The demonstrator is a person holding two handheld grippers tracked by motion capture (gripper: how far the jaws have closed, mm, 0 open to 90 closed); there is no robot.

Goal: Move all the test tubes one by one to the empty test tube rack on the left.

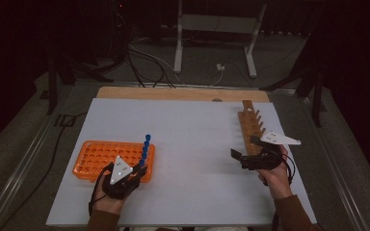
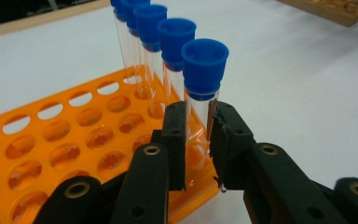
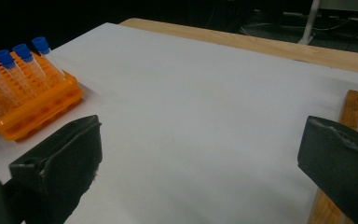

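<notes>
The left tool pinches the nearest of 5 blue-capped tubes, standing upright in the orange rack at 7 o'clock on the counter. The right tool is spread wide beside the wooden rack at 4 o'clock.

Between the orange rack and the wooden rack the white table lies bare, with wide room to pass. On the orange rack's right edge, a row of capped tubes stands upright, blocking any low sweep across it.
</notes>
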